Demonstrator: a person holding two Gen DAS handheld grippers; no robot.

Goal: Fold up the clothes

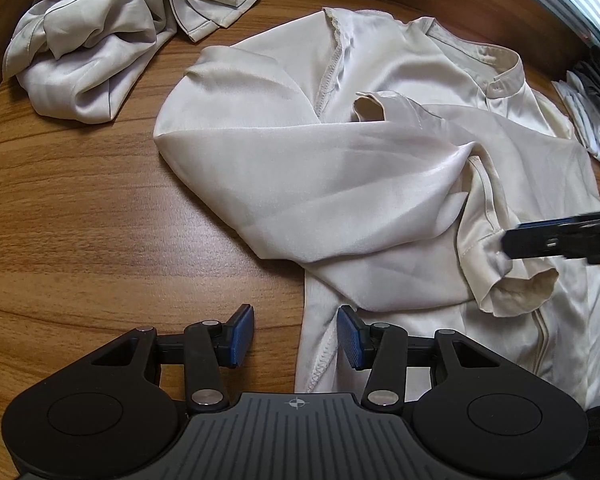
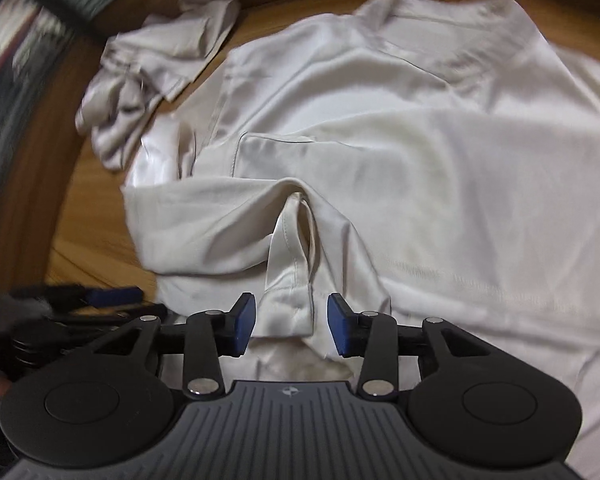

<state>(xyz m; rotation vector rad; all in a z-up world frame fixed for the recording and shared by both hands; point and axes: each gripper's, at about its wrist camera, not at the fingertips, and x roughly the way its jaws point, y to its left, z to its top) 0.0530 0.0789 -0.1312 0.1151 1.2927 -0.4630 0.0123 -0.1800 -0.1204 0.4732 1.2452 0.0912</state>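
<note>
Shirt (image 1: 340, 168): we see it spread on the surface (image 1: 80, 208).
Left tool (image 1: 296, 340): spread, straddling the shirt's hem edge.
Right tool (image 2: 291, 328): spread, sleeve cuff (image 2: 288, 280) between its pads, unpinched.

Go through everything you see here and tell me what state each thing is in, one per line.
Cream shirt: spread on the table, partly folded, sleeves laid across the body.
Grey garment: crumpled in a heap, unfolded.
Stack of clothes: folded, at the table edge.
Left hand-held gripper: open, over the shirt's edge.
Right hand-held gripper: open, sleeve cuff between its jaws, not pressed.
</note>
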